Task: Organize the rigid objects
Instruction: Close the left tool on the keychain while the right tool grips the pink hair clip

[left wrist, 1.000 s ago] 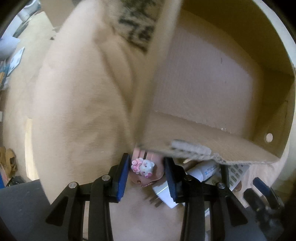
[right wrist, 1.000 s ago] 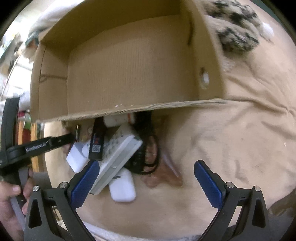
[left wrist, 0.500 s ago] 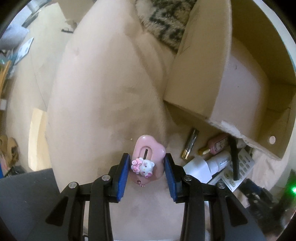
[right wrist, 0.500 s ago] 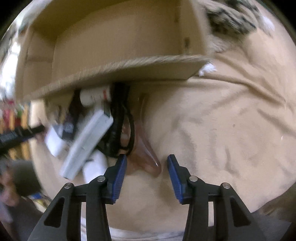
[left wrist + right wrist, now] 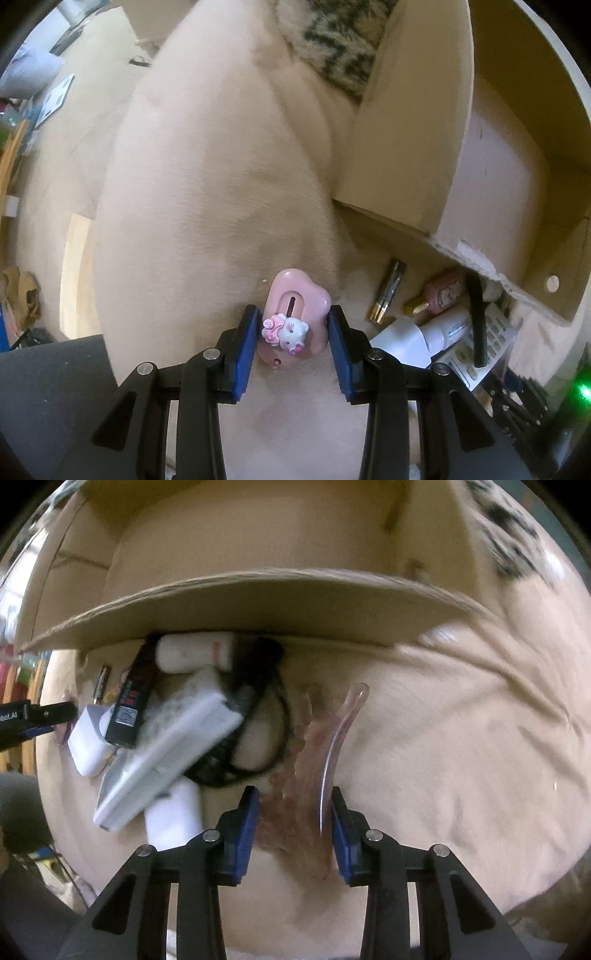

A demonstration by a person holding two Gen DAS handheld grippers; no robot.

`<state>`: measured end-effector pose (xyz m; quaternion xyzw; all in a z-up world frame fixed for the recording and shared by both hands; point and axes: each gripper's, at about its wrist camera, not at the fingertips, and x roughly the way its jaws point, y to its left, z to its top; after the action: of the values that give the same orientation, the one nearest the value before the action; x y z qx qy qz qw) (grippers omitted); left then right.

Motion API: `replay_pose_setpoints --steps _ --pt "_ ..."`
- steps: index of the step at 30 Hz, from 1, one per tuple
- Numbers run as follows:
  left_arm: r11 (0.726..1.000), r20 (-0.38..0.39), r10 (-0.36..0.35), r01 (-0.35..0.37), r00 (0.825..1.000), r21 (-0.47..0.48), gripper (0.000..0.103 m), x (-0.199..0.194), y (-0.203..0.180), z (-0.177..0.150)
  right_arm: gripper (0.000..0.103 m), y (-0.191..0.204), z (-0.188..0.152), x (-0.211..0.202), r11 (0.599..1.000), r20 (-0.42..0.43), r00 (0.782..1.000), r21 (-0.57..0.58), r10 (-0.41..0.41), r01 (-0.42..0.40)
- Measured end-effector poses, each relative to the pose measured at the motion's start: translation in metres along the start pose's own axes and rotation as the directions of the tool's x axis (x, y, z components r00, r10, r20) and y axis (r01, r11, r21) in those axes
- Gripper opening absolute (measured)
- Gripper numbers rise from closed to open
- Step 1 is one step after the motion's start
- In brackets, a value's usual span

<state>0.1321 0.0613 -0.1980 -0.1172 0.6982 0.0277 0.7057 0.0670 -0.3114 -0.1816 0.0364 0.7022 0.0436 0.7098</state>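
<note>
My left gripper [image 5: 293,328] is shut on a pink heart-shaped case [image 5: 295,299] with a small white cat figure, held just above the beige blanket. My right gripper [image 5: 293,812] points down over a translucent brown hair clip [image 5: 314,746] lying on the blanket. Its jaws are closing, with the clip between them and both blue pads touching its sides. An open cardboard box [image 5: 461,147] stands behind both grippers, and its front wall [image 5: 258,594] overhangs a pile of small objects.
The pile holds a white remote [image 5: 173,753], white tube [image 5: 195,653], black cable [image 5: 258,709], black labelled device [image 5: 133,698], white charger [image 5: 88,742], a battery [image 5: 388,291] and a pink bottle [image 5: 443,295]. A leopard-print cushion [image 5: 332,40] lies beyond the box.
My right gripper dropped toward the hair clip and its jaws narrowed from wide open to touching it. In the left view the box swung away to the upper right; the pink case stayed gripped.
</note>
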Motion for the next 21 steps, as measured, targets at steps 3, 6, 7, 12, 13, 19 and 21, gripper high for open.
replay_pose_setpoints --steps 3,6,7,12,13,19,21 --pt "1.000 -0.005 -0.005 0.005 1.000 -0.003 0.034 0.001 0.006 0.000 0.038 -0.028 -0.012 -0.006 1.000 -0.026 1.000 0.018 -0.016 0.017" --pt "1.000 -0.004 -0.004 0.004 1.000 0.001 0.034 -0.005 -0.001 -0.010 0.040 -0.046 -0.023 -0.006 0.999 -0.032 0.999 0.053 -0.008 0.009" --pt "1.000 0.000 0.004 -0.004 1.000 0.009 0.034 -0.005 -0.002 -0.011 0.042 -0.048 -0.022 -0.003 0.998 -0.037 0.999 0.058 -0.010 0.012" --pt "0.999 0.000 0.041 -0.041 0.999 0.024 0.034 -0.013 -0.019 -0.004 0.053 -0.041 -0.003 0.013 0.996 -0.011 0.996 0.006 -0.087 0.088" --pt "0.999 -0.002 0.044 -0.044 0.999 0.023 0.034 -0.014 -0.020 -0.004 0.053 -0.043 -0.003 0.013 0.995 0.003 0.995 0.004 -0.096 0.096" --pt "0.997 0.014 0.066 -0.066 0.998 0.029 0.034 -0.008 -0.024 -0.007 0.031 -0.062 -0.010 0.001 0.996 0.073 0.993 0.016 -0.088 0.087" --pt "0.996 0.024 0.077 -0.078 0.997 0.033 0.034 -0.008 -0.023 -0.007 0.031 -0.076 -0.019 -0.008 0.997 0.093 0.994 0.036 -0.065 0.062"
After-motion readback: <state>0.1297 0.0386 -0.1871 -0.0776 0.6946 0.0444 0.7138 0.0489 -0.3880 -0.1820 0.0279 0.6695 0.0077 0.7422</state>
